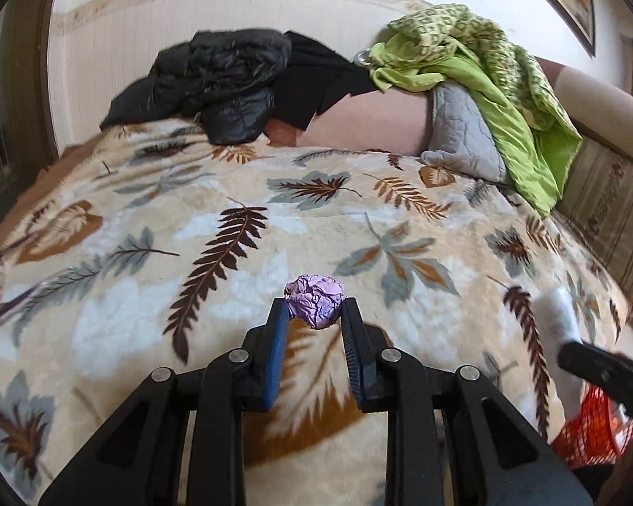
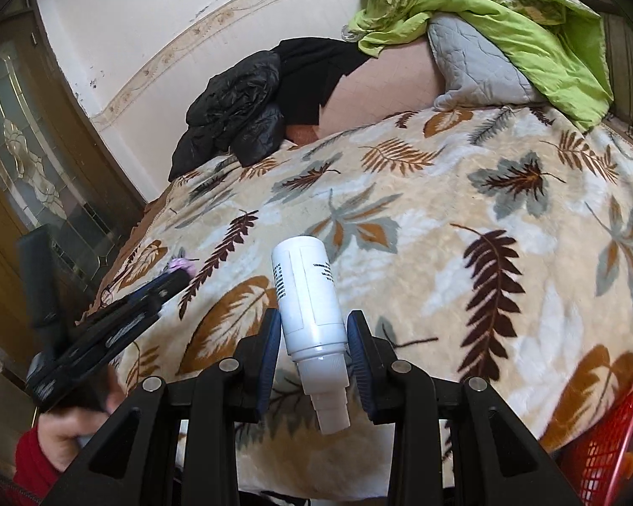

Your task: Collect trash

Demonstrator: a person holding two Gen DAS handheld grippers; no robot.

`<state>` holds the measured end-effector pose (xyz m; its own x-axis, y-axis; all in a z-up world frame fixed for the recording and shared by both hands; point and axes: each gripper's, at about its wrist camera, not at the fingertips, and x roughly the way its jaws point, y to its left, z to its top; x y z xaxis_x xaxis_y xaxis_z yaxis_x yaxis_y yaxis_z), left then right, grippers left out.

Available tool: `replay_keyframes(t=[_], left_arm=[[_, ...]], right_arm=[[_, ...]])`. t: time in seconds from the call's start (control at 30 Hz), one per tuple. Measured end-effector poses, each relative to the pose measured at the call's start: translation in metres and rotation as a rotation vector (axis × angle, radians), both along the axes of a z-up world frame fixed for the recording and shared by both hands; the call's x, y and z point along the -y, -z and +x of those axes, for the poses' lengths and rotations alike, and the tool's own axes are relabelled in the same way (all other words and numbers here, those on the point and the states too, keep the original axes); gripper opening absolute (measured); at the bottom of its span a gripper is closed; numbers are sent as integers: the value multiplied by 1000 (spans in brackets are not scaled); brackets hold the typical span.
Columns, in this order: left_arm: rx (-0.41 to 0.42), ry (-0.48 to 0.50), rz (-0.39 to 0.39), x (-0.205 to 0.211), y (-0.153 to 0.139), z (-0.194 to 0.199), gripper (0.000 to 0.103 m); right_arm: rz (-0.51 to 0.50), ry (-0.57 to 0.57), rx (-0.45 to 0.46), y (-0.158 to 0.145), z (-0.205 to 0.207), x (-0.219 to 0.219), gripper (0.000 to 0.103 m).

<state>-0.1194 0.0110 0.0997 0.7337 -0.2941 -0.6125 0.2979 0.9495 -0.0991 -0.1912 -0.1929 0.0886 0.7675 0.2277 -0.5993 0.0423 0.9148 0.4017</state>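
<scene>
My left gripper point(image 1: 315, 310) is shut on a crumpled purple paper ball point(image 1: 315, 300), held between the blue pads just above the leaf-patterned blanket point(image 1: 274, 219). The ball also shows small in the right wrist view point(image 2: 182, 267) at the tip of the left gripper point(image 2: 177, 278). My right gripper point(image 2: 314, 329) is shut on a white plastic bottle point(image 2: 310, 299), neck pointing toward the camera. That bottle point(image 1: 557, 312) and the right gripper show blurred at the right edge of the left wrist view.
A red mesh basket point(image 2: 612, 442) sits at the bed's near right edge, also in the left wrist view point(image 1: 591, 430). A black jacket point(image 1: 215, 80), a green quilt point(image 1: 485, 71) and a grey pillow point(image 1: 460, 135) lie at the far side. A wooden door point(image 2: 21, 160) stands left.
</scene>
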Motion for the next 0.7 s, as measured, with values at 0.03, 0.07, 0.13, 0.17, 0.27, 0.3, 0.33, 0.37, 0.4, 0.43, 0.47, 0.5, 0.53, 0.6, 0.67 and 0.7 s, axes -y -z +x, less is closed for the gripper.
replay_keyframes(t=[0.03,0.07,0.13,0.17,0.27,0.3,0.33,0.37,0.4,0.43,0.47,0.5,0.53,0.6,0.67,0.7], left_arm=[[13,-1,14,2,-2,-9,24],[23,-4,26,4,-2,-15,24],[41,-5,42,9,-2,-28,24],[55,-8,53,12,-2,-33,24],[83,-2,88,20,-1,-39,24],[90,-3,96,22,0,-40,24],[100,0,117,24,1,-40,24],[102,1,124,25,2,-40,24],[99,0,124,25,4,-39,24],[95,0,120,25,5,-39,24],[94,1,121,25,6,-38,24],[98,0,124,25,6,-38,24],[105,-2,126,25,6,-37,24],[109,-2,126,25,6,-37,24],[110,-4,131,25,6,-36,24],[110,-3,132,25,6,-36,24]], right_arm=[[-13,-1,9,-1,-2,-1,35],[-24,-3,14,-2,-3,-2,35],[-35,-10,18,-2,-3,-4,35],[-35,-11,18,-2,-3,-5,35],[-33,-11,18,-1,-1,-6,35],[-35,-12,17,-1,0,-7,35],[-39,-12,17,-1,0,-7,35],[-41,-11,17,-1,1,-7,35],[-41,-11,17,0,1,-7,35],[-39,-9,16,0,1,-7,35],[-37,-7,14,0,2,-7,35],[-34,-6,12,1,2,-7,35],[-32,-6,9,1,3,-7,35],[-32,-5,6,2,5,-6,35],[-32,-5,7,2,5,-6,35],[-32,-5,6,2,5,-6,35]])
